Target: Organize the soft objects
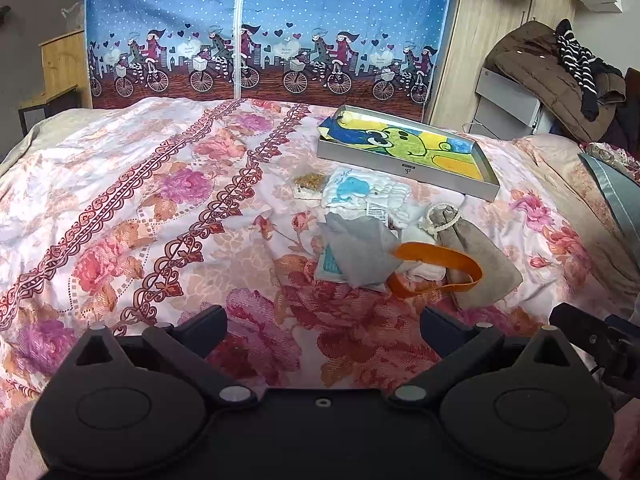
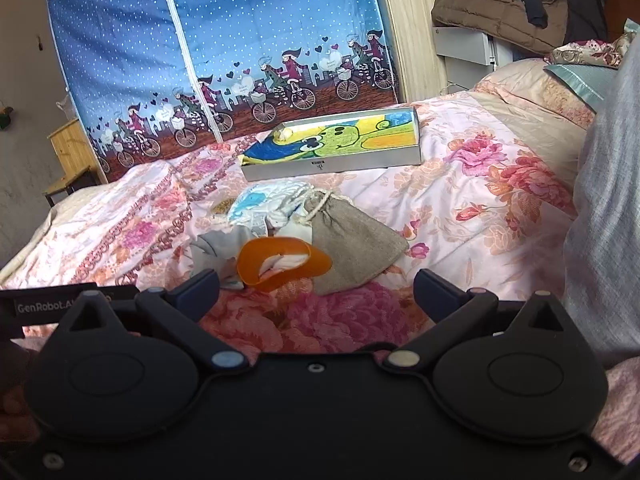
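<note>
A pile of soft items lies on the floral bedspread: a grey cloth, an orange band, a beige drawstring pouch, and a white cloth with a blue whale print. Behind them sits a grey shallow box holding a green, yellow and blue towel. My left gripper is open, short of the pile with nothing between its fingers. My right gripper is open too, just in front of the orange band.
A blue fabric wardrobe with a bicycle print stands behind the bed. A brown coat is heaped over grey boxes at the right. Pillows lie at the far right. A person's grey sleeve fills the right edge.
</note>
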The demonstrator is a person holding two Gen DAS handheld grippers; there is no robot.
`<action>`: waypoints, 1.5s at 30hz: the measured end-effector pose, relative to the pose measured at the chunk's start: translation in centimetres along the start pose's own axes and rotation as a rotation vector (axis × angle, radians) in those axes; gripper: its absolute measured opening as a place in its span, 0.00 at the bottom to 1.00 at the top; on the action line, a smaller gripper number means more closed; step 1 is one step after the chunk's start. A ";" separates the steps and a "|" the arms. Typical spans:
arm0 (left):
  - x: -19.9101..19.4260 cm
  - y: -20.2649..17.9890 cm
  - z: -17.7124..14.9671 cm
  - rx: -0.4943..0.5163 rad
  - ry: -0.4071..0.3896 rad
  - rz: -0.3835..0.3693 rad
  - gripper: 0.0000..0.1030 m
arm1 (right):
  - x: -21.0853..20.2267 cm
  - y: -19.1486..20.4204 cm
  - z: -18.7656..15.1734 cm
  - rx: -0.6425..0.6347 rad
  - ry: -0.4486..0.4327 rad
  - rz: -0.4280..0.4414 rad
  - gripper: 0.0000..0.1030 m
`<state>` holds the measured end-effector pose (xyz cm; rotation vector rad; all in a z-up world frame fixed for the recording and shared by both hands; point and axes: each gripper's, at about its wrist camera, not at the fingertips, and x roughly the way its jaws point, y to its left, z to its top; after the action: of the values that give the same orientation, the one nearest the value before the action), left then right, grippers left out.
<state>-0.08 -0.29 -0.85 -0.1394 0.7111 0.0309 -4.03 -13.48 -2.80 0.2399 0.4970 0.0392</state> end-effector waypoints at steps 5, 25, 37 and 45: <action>1.2 1.0 0.7 -0.051 0.014 -0.010 0.99 | 1.0 -0.1 0.7 0.029 -0.058 -0.009 1.00; 8.7 2.2 3.2 -0.142 -0.030 -0.140 0.99 | 11.8 2.7 4.0 -0.555 0.061 0.139 1.00; 14.0 1.1 4.0 -0.104 0.092 -0.223 0.86 | 14.1 6.7 0.0 -0.869 0.058 0.178 0.67; 14.0 0.4 3.5 -0.060 0.098 -0.228 0.70 | 14.6 6.9 -0.8 -0.868 0.058 0.206 0.43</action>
<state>12.77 0.30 -7.41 -0.2805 0.7889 -0.1731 8.55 -5.24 -8.71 -0.5631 0.4716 0.4530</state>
